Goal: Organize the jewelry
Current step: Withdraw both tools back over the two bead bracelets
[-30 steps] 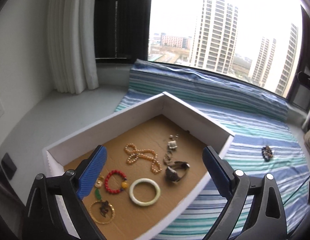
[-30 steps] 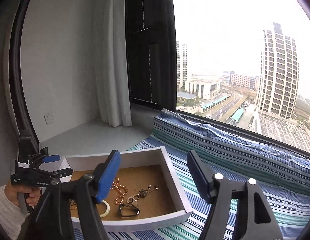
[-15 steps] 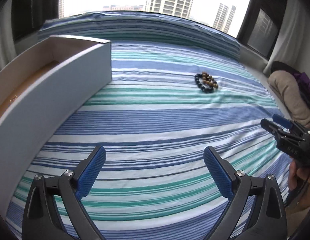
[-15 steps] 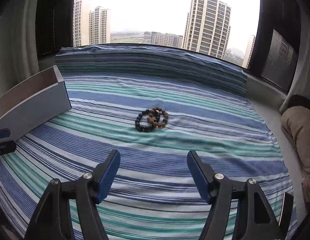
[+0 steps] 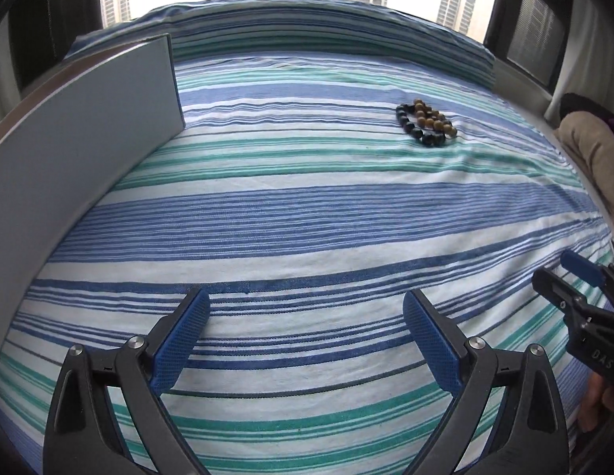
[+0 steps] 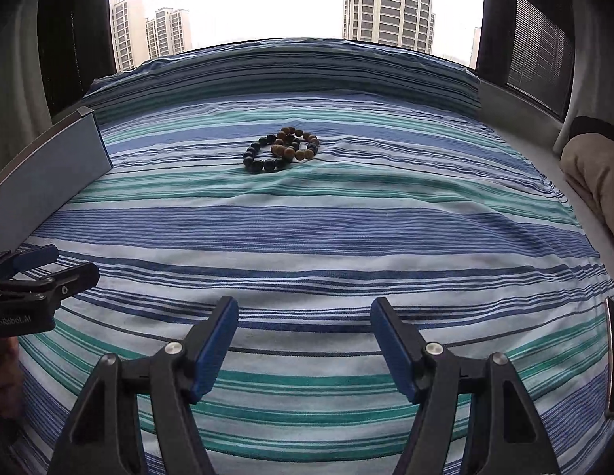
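Two beaded bracelets, one dark and one brown point(image 5: 425, 126), lie overlapped on the striped cloth point(image 5: 307, 213), far ahead and right of my open, empty left gripper point(image 5: 306, 316). In the right wrist view the bracelets point(image 6: 282, 149) lie straight ahead, well beyond my open, empty right gripper point(image 6: 304, 318). The white jewelry box point(image 5: 81, 118) stands at the left; only its outer wall shows, its inside is hidden. It also shows in the right wrist view point(image 6: 46, 162).
The right gripper shows at the right edge of the left wrist view point(image 5: 584, 308); the left gripper at the left edge of the right wrist view point(image 6: 30, 281). A beige cushion point(image 6: 595, 174) lies at the right. A folded striped bolster point(image 6: 283, 67) backs the cloth under the window.
Both grippers have swung from the box toward the bracelets on the cloth and come lower and nearer. The box's contents have left view. Both jaws stay open.
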